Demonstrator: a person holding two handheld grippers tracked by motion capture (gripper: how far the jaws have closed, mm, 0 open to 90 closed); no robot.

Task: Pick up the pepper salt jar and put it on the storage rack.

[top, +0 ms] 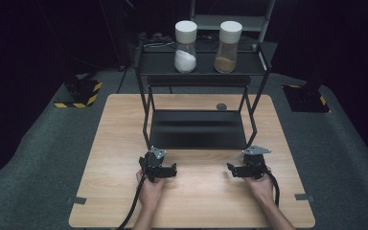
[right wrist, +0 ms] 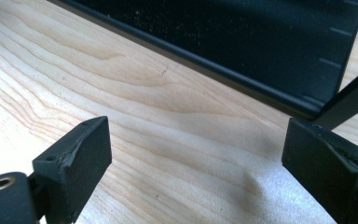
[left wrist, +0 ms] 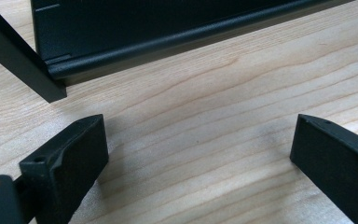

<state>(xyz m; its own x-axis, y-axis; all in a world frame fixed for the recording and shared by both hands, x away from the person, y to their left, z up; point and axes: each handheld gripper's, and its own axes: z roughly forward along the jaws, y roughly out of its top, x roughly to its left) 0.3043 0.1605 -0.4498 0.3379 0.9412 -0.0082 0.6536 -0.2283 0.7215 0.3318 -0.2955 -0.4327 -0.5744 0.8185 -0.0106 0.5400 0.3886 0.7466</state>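
A black two-tier metal rack [top: 201,67] stands at the back middle of the wooden table [top: 115,143]. Its top shelf carries a jar of white powder [top: 185,40] and a jar of brown powder [top: 227,40], both with white lids. My left gripper [top: 157,165] rests on the table just in front of the rack's lower shelf [top: 196,129], on its left side. In the left gripper view the jaws stand wide apart over bare wood [left wrist: 200,140]. My right gripper [top: 251,165] rests in front of the rack's right side, jaws likewise wide apart and holding nothing [right wrist: 196,154].
A small dark round disc [top: 221,106] lies on the table behind the lower shelf. The rack's thin legs [left wrist: 18,60] stand close to both grippers. Grey carpet surrounds the table, with yellow-black striped bases [top: 79,93] on the floor at left and right.
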